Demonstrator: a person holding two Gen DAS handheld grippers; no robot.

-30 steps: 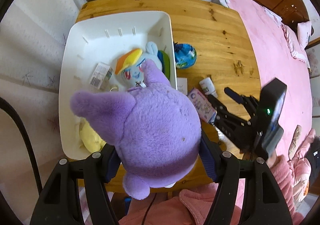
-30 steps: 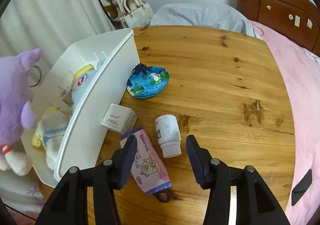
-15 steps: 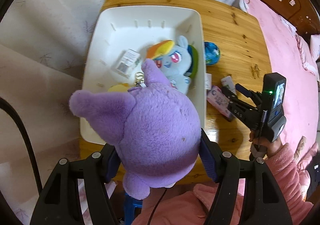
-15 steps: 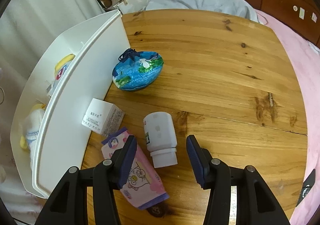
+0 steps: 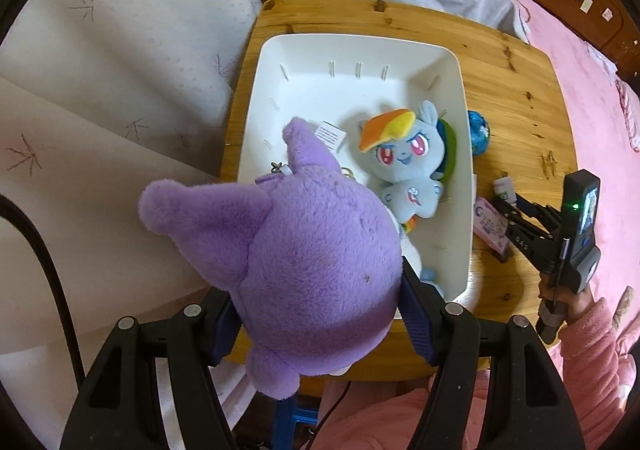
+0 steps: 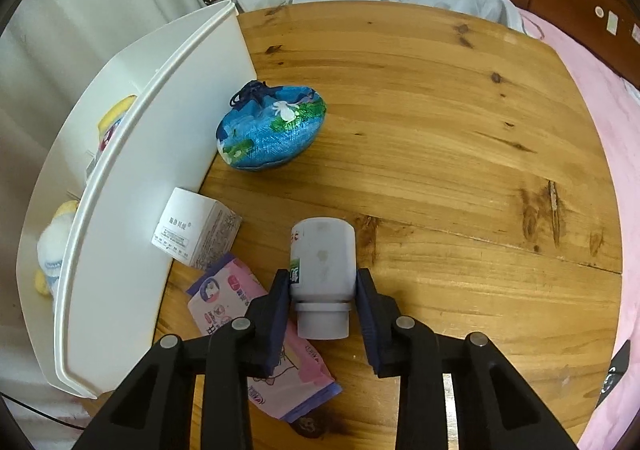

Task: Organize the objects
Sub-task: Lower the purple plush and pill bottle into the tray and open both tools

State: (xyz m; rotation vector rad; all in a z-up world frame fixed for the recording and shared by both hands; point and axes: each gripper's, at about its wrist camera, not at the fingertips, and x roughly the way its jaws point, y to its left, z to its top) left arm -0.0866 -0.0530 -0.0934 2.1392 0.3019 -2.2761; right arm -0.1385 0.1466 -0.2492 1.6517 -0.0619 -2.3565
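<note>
While both grippers are busy: two objects are in hand at once.
Left gripper [image 5: 320, 314]: closed on the purple plush [image 5: 304, 262], pads pressed into its sides; nothing else held.
Plush place: in the air over the near-left part of the bin [image 5: 462, 90], just above the toys already inside.
Plush axis: long axis runs away from the gripper toward the bin's far wall; ears point out, feet hang back toward the person.
Right gripper [image 6: 323, 290]: partly open, pads on either side of the bottle [image 6: 323, 262] at its cap end; they look close to touching, but I cannot tell whether they press yet.
Bottle place: lying on its side on the tabletop [image 6: 460, 130], toward the near edge, just right of the wipes [image 6: 240, 302].
Bottle axis: along the gripper's line, cap toward the gripper, base toward the tabletop's far edge.
Nearby: box [image 6: 196, 228] leaning against the bin's outer wall; blue pouch [image 6: 272, 130] farther along that wall.
In the bin: pony plush [image 5: 404, 158], a small carton, a yellow toy partly hidden.
Step, as I judge it: dropping the plush into the bin while the bottle is being taken.
Next move calls for: lowering the plush into free space left of the pony and opening; closing firmly on the bottle's round body so it does not roll, then lifting it over the bin wall.
</note>
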